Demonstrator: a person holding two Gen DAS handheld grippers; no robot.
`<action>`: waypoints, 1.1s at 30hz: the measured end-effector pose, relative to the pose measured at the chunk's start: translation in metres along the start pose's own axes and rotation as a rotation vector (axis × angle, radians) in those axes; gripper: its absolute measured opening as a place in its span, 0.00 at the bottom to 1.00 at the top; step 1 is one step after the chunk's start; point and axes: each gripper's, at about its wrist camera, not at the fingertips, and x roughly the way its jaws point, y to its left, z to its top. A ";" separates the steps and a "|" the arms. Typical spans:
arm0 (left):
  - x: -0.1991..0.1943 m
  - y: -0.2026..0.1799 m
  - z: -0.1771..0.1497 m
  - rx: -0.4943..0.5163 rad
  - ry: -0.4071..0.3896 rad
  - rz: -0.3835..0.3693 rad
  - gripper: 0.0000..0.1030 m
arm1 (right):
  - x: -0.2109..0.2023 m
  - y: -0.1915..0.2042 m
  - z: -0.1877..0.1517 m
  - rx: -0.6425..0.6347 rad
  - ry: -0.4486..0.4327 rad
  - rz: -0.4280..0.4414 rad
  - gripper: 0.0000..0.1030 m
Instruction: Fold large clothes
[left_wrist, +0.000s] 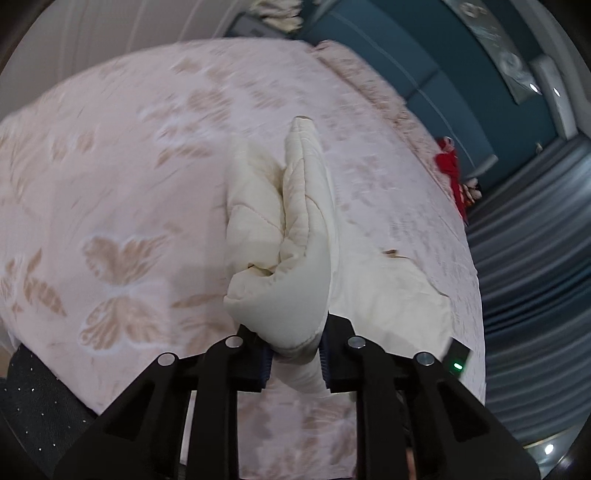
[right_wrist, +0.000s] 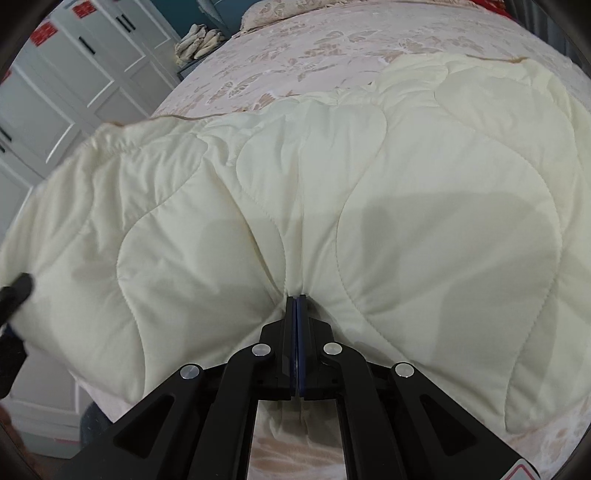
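Mid-fold on the bed (right_wrist: 332, 40): cream quilt (right_wrist: 369, 184) spread across it, bunched edge clamped in left gripper (left_wrist: 295, 354), right gripper (right_wrist: 296, 306) pinching near edge; next, probably carrying both holds across evenly.

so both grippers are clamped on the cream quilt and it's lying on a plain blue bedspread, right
Not quite. The left gripper and the right gripper are both clamped on the cream quilt, but the bedspread is pale pink with a butterfly pattern, not plain blue. The left wrist view shows it best.
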 end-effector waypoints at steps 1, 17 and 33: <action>-0.002 -0.007 0.001 0.019 -0.008 0.000 0.18 | -0.006 -0.002 0.001 0.026 0.010 0.011 0.00; -0.010 -0.144 -0.038 0.362 -0.007 -0.035 0.16 | -0.020 -0.043 -0.039 0.156 0.030 0.191 0.00; 0.077 -0.248 -0.120 0.631 0.151 -0.016 0.16 | -0.118 -0.125 -0.073 0.200 -0.034 0.120 0.00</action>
